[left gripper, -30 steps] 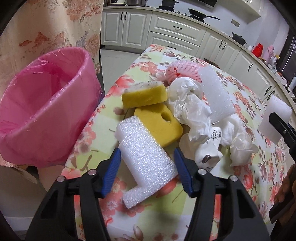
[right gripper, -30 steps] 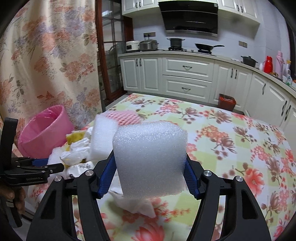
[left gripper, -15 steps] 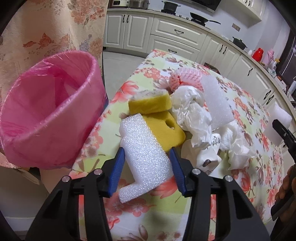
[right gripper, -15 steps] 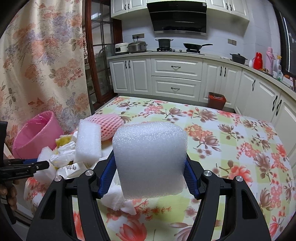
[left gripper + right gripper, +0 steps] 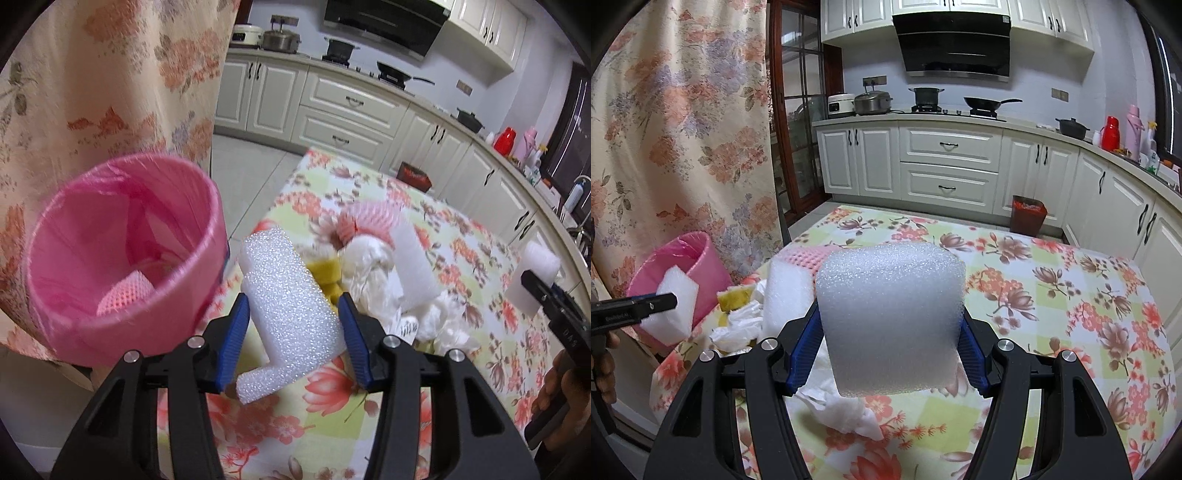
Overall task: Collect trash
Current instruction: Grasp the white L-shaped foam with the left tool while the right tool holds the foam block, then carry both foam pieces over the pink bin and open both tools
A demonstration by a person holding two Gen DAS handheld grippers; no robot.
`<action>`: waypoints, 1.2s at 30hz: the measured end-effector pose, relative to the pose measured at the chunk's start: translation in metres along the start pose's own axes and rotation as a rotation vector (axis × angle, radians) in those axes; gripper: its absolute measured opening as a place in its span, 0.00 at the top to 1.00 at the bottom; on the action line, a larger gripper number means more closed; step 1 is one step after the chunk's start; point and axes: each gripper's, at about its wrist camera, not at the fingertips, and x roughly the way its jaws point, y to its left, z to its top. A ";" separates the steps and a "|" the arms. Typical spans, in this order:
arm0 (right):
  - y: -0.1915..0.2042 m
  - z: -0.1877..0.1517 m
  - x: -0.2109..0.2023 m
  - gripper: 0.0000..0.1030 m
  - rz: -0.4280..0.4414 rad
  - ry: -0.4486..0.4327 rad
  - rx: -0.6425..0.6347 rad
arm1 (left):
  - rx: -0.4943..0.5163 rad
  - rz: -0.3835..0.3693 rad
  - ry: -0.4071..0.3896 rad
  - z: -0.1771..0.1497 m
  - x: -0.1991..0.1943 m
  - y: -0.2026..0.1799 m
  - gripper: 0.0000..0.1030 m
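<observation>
The left gripper [image 5: 293,325] has lifted since half a second ago: the L-shaped white foam piece [image 5: 290,314], which then lay on the floral tablecloth [image 5: 480,266] against the yellow sponges [image 5: 325,275], now hangs clear of the cloth, pinched between the blue pads [image 5: 232,339] at a narrow spread, just beside the pink bin's rim. The view has swung upward too — more of the kitchen cabinets [image 5: 347,110] shows than before.

The right gripper [image 5: 888,343] is unchanged, its fingers clamped on a rounded white foam block [image 5: 890,317] held above the table.

The round pink bin lined with a pink plastic bag [image 5: 122,254] stands off the table's edge by the flowered curtain [image 5: 92,85]. Inside it lies a pink foam net sleeve [image 5: 125,295]; anything deeper is blurred.

Left on the tablecloth — the yellow sponges, crumpled white tissues [image 5: 373,273], a flat white foam slab [image 5: 413,266] and a pink foam fruit net [image 5: 369,221], all heaped together near the bin-side edge. Another crumpled tissue [image 5: 846,410] lies under the right gripper.
</observation>
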 end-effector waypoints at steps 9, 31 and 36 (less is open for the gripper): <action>0.023 0.020 -0.003 0.39 0.025 -0.027 -0.031 | -0.025 0.007 -0.093 0.026 -0.028 0.021 0.53; 0.142 0.076 0.018 0.39 0.184 -0.071 -0.147 | -0.100 0.077 -0.215 0.059 -0.072 0.105 0.53; 0.173 0.081 0.029 0.39 0.231 -0.062 -0.178 | -0.114 0.085 -0.228 0.064 -0.076 0.120 0.53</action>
